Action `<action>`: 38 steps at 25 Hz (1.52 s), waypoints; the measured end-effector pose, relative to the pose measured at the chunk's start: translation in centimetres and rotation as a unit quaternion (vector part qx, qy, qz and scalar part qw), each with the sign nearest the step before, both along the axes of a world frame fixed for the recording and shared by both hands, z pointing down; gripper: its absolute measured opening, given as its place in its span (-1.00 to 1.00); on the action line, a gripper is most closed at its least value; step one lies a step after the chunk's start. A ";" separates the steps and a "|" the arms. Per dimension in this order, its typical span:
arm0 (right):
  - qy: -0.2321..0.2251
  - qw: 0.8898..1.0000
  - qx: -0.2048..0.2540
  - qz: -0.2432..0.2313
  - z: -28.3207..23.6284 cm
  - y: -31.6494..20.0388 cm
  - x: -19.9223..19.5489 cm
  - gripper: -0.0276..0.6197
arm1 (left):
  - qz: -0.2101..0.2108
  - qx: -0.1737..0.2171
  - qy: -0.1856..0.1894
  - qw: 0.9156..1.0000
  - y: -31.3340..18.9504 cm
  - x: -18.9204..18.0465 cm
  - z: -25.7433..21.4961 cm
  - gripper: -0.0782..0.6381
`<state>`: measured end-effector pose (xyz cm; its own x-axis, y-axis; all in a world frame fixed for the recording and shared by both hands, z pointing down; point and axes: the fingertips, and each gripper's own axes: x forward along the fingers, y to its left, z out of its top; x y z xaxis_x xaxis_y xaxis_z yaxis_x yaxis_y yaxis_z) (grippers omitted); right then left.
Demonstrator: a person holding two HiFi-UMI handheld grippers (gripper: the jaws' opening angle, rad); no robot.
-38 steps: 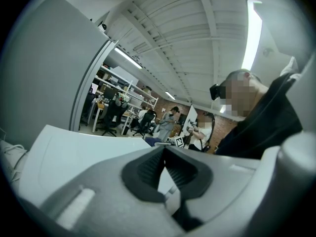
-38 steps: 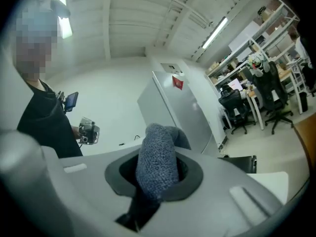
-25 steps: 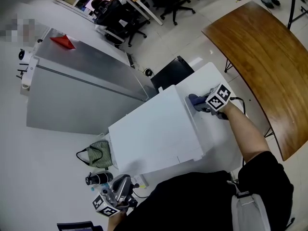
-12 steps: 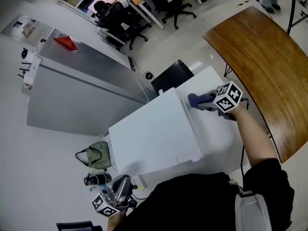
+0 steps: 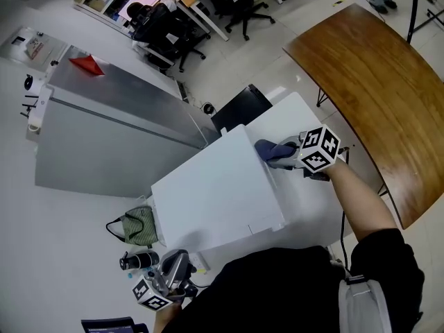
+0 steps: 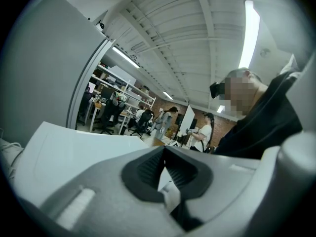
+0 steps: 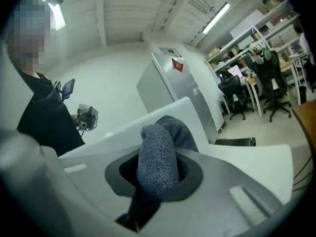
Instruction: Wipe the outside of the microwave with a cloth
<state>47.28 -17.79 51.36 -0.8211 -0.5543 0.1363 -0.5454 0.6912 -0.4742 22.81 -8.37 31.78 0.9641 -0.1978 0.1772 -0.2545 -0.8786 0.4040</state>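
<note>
White tabletop (image 5: 298, 113) carries the white microwave (image 5: 211, 196). I've got my right gripper (image 5: 290, 157) pinching the grey-blue cloth (image 7: 158, 152). It bulges out past the jaw tips and touches the microwave's side wall just ahead of them. My left gripper (image 6: 165, 171) has its jaws pressed together with nothing between them, and the microwave lies beyond their tips.

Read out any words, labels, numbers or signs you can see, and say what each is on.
Nothing here can be read.
Red label on the grey cabinet: too blurred to read.
Sheet on the wall: too small to read.
Cube on the right gripper: black and white square patterns, no letters.
</note>
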 end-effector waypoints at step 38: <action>0.101 0.989 -0.109 0.005 8.5 2.9 -1.5 -0.75 | 0.016 0.001 0.033 0.999 1.4 2.5 -1.3 -0.77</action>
